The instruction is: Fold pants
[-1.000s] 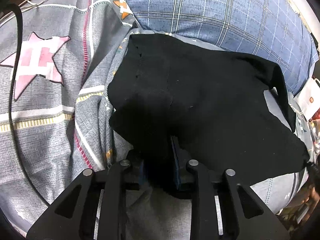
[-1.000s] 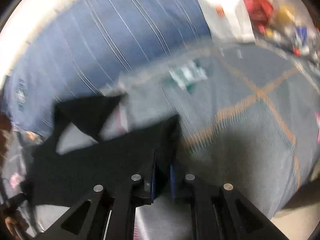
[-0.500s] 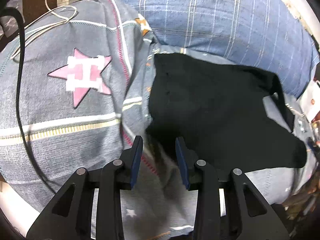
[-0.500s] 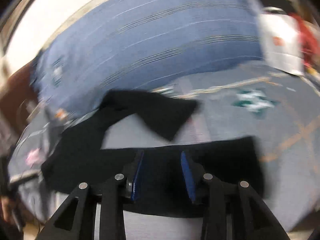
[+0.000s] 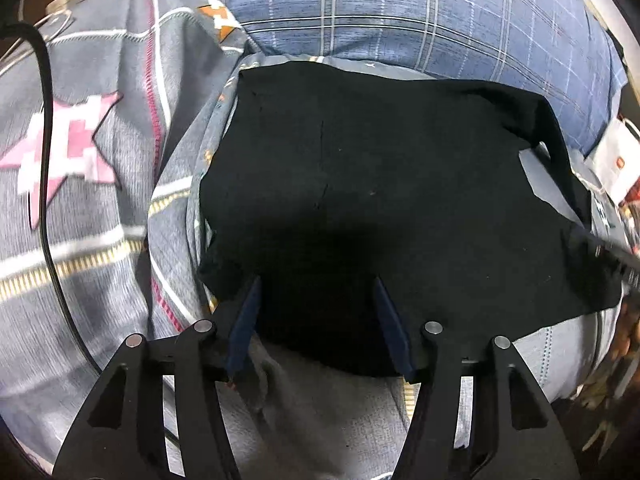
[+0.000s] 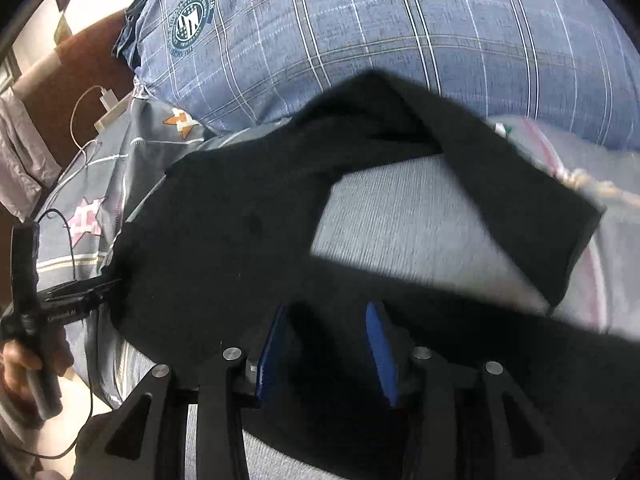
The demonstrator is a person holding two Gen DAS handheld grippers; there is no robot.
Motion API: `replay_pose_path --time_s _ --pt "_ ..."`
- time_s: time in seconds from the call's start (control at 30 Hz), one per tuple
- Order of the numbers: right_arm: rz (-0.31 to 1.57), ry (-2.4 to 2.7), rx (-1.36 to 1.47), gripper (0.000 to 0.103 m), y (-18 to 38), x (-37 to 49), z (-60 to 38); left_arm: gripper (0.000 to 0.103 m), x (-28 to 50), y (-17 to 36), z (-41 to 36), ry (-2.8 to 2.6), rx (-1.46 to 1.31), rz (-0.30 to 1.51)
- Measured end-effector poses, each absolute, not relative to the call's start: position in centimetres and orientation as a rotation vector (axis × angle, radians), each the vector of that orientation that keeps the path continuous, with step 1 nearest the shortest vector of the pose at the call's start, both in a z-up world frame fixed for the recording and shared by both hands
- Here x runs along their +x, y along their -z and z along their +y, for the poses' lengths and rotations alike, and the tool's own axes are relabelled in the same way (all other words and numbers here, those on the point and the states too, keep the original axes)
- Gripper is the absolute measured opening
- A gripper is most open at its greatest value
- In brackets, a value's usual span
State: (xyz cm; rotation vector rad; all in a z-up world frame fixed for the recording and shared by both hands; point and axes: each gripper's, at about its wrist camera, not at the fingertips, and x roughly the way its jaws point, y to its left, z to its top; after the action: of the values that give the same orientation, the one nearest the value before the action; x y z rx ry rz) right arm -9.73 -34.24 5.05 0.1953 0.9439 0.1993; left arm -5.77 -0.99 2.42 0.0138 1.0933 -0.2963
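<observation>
Tongs first: the left tongs (image 5: 316, 316) stand spread over the near edge of the black pants (image 5: 380, 184), their jaws having just been opening, cloth between them but unpinched, seemingly let go so the fold can lie flat. The right tongs (image 6: 326, 344) are likewise parted above the pants (image 6: 224, 248) (jaws lately widening, nothing pinched). Beyond both, the pants rest on the bed (image 5: 92, 208), one leg angled off ahead and to the right, probably awaiting straightening. Farther ahead lies a blue checked pillow (image 6: 380, 24).

Black pants (image 5: 380, 184) spread flat on bedding
</observation>
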Motion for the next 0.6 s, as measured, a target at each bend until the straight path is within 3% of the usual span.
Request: replay_pose_path --time_s 0.13,0.17,0.23,0.3,0.47,0.6 --pt "0.856 -0.149 0.088 0.046 -8.4 -7.1 -34.4 0.059 -3.5 -5.0 -0.5 0.320 -0.020 1.067" --pt "0.834 -0.142 0.060 0.047 -9.1 -6.4 -34.3 0.067 -2.8 -5.5 -0.5 0.321 -0.027 1.050" --pt "0.794 -0.127 -0.020 0.061 -10.1 -4.6 -33.7 0.084 -1.0 -6.6 -0.8 0.349 -0.038 1.010" --pt "0.778 -0.107 -0.123 0.075 -10.7 -2.8 -33.0 0.085 1.6 -7.0 -1.5 0.373 -0.022 0.998" --pt "0.777 -0.105 -0.341 0.075 -10.9 1.5 -31.9 0.085 8.0 -6.9 -3.0 0.451 0.025 1.019" --pt "0.849 -0.128 -0.406 0.075 -9.4 5.0 -32.5 0.085 12.2 -5.0 -5.2 0.461 0.220 1.061"
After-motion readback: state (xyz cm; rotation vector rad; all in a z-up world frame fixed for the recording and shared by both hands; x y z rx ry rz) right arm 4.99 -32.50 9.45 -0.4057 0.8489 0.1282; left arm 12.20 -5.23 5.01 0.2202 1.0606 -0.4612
